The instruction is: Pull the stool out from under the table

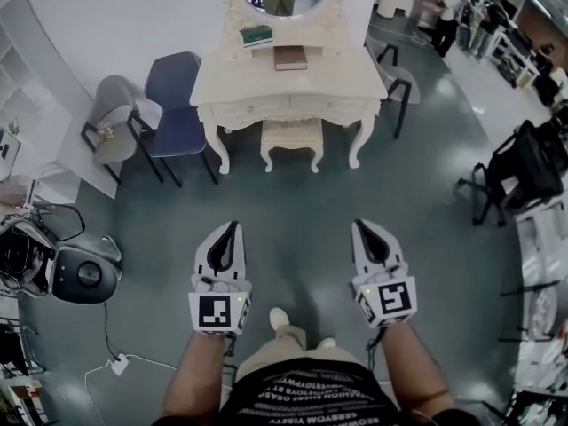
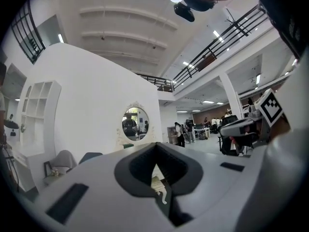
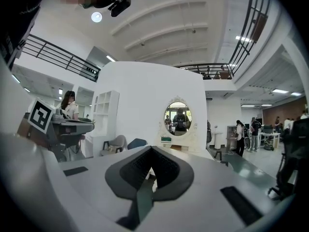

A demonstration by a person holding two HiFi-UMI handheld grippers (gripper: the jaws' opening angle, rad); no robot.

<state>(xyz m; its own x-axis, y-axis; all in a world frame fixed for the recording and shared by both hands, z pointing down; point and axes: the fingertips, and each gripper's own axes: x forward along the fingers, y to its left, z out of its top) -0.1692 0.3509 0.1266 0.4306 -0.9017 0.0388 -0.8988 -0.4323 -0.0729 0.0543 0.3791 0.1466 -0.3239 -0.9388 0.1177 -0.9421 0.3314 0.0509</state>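
I am at the approach: the stool [image 1: 291, 138] waits under the far counter [image 1: 288, 82]; my left gripper [image 1: 234, 226] and right gripper [image 1: 360, 225] are closed, empty. Next I must walk closer.

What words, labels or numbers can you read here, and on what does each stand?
Black T-shirt: rows of white lettering, upside down and too blurred to read.
Green book and brown book on the white dressing table: covers too small to read.
Marker cubes on left gripper and right gripper: patterns, no words.
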